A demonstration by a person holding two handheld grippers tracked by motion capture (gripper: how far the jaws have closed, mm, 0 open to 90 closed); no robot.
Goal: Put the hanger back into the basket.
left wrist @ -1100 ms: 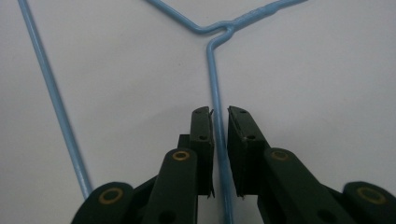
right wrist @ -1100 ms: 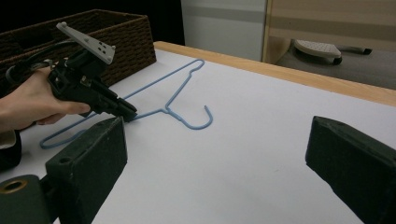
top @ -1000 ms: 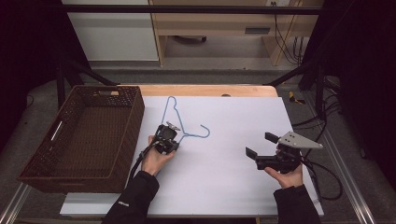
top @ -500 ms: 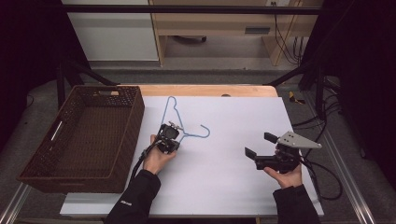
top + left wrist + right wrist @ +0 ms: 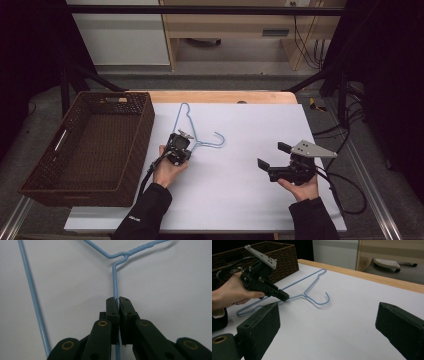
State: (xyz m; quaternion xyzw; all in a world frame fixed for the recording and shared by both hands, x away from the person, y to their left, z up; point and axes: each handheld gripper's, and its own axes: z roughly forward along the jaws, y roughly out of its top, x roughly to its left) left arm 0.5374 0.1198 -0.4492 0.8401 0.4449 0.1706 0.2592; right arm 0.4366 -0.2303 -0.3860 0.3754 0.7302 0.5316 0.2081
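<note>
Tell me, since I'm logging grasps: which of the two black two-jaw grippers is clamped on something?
The left gripper: its jaws are shut on the thin blue wire hanger. The right gripper sits apart with jaws spread wide, holding nothing.

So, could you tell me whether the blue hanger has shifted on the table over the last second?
No. The blue hanger lies in the same spot beside the wicker basket, with the left gripper shut on its wire.

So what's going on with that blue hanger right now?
Left gripper shut on blue hanger wire. Right gripper open, apart. Hanger flat on table, beside basket.
</note>
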